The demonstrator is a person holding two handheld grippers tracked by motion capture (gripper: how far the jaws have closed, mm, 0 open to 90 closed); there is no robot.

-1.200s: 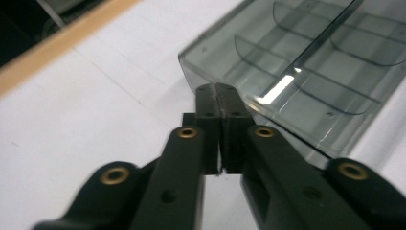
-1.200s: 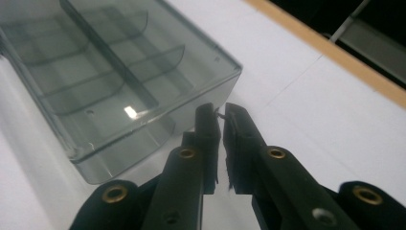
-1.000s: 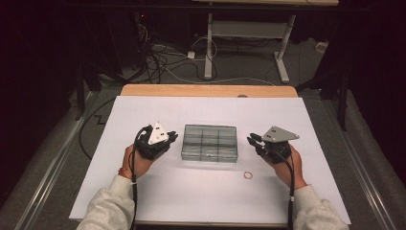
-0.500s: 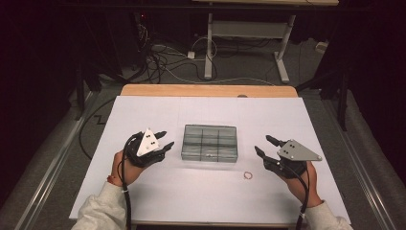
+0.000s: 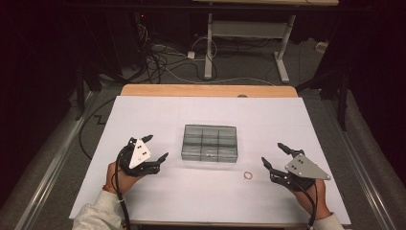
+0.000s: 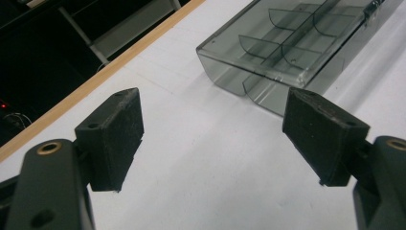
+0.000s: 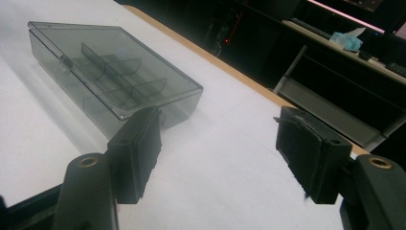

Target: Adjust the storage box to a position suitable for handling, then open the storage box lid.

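A smoky clear plastic box (image 5: 210, 143) with inner dividers lies shut in the middle of the white table. Its lid and compartments show in the left gripper view (image 6: 292, 43) and the right gripper view (image 7: 112, 79). A small pinkish ring (image 5: 247, 175) lies on the table just in front of the box's right corner. My left gripper (image 5: 155, 147) hovers left of the box, open and holding nothing (image 6: 213, 139). To the right of the ring my right gripper (image 5: 271, 154) stands open too, nothing between its jaws (image 7: 218, 153).
The white sheet (image 5: 158, 115) covers a wooden table whose far edge (image 5: 206, 90) shows bare. Beyond it lie floor cables (image 5: 163, 57) and a white desk frame (image 5: 249, 33). Metal rails (image 5: 52, 158) run along both sides of the table.
Both hands have drawn back toward the near edge and outward from the box. The grippers have tilted, their grey plates now facing up and outward. The box and ring have not moved.
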